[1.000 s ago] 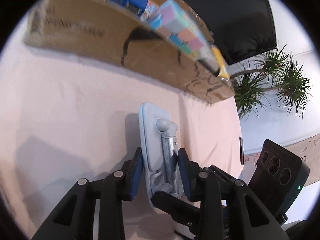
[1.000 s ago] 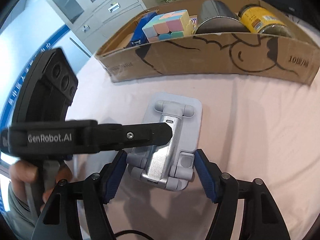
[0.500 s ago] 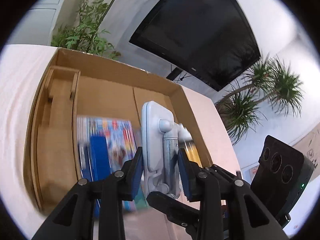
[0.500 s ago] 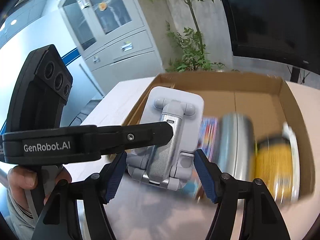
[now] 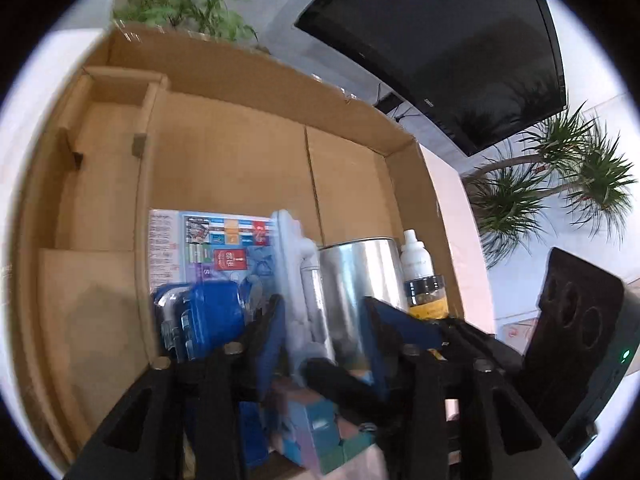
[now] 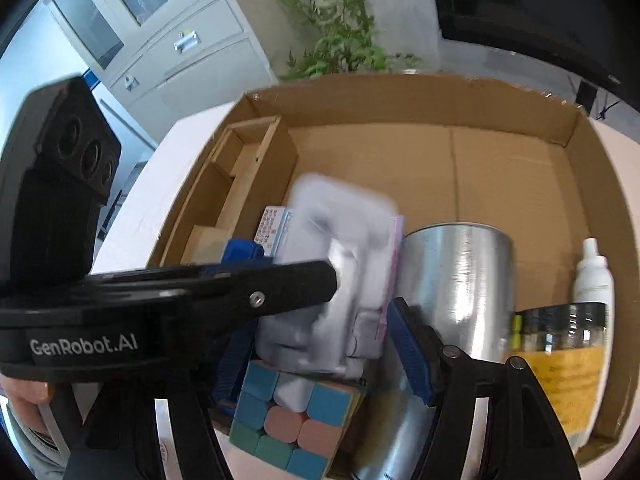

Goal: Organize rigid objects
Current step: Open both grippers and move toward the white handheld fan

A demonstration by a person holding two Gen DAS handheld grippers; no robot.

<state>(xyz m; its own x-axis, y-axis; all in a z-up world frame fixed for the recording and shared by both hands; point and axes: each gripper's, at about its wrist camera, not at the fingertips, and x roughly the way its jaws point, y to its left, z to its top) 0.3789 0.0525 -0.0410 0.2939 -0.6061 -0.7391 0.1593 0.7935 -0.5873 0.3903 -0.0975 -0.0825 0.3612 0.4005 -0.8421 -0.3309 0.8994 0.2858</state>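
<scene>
Grey phone stand (image 6: 340, 280) drops into the cardboard box (image 6: 400, 92) beside the tin (image 6: 460, 292); left hand-held gripper (image 5: 324, 332) is opening, right hand-held gripper (image 6: 320, 356) released; next, withdraw both.

Both wrist views bright, even indoor light; heavy fisheye bending with black vignette at corners. Motion blur smears the pale grey stand (image 6: 340, 264) and the cube (image 5: 320, 436) in the near field; cardboard box (image 5: 224, 152) walls sharper. Glare streaks on the metal can (image 6: 460, 280); soft shadow on box floor at left.
</scene>
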